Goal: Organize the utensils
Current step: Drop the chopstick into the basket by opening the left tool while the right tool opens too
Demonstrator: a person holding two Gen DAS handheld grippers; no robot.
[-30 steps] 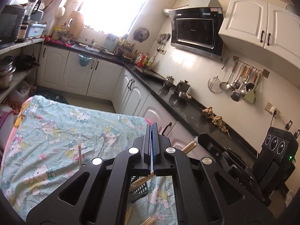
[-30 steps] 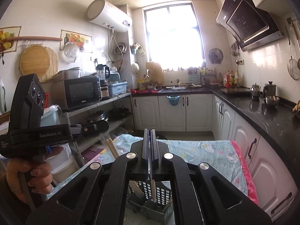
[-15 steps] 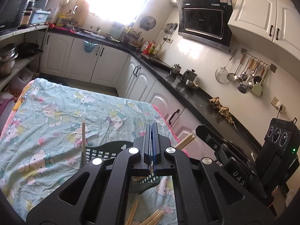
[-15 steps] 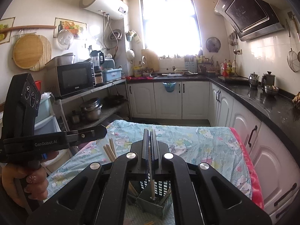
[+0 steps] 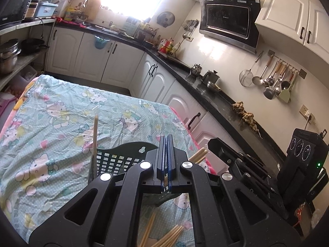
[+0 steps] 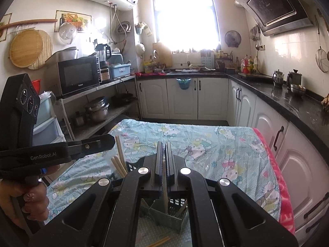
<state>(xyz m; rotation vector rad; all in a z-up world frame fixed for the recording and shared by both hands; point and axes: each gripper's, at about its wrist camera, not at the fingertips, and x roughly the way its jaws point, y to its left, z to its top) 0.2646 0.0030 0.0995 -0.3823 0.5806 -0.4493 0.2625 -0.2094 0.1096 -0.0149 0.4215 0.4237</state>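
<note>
Room: a sunlit kitchen, white panelled cabinets, glossy black worktop point(image 6: 287, 100), and a table under a crumpled cotton cloth point(image 5: 61, 123) printed with cartoon cats on pale blue.
Caddy: a dark green plastic utensil basket point(image 6: 174, 212) with gridded walls stands on the cloth, directly below both tools; its curved back panel point(image 5: 127, 150) has a hanging hole.
Chopsticks: slim, round, pale wooden sticks. One point(image 5: 95, 135) stands upright in the caddy's left side; loose ones point(image 5: 164, 236) lie flat on the cloth at the near edge.
Right gripper point(image 6: 163, 164): matte black, ribbed pads nearly together, pinching one upright chopstick point(image 6: 164, 185) whose lower end reaches into the caddy.
Left gripper point(image 5: 167, 160): blue-edged pads pressed close; two stick ends point(image 5: 198, 154) jut out just beside it, though the grip itself is hidden.
Wall: steel ladles and a strainer point(image 5: 269, 80) hang on a rail.
</note>
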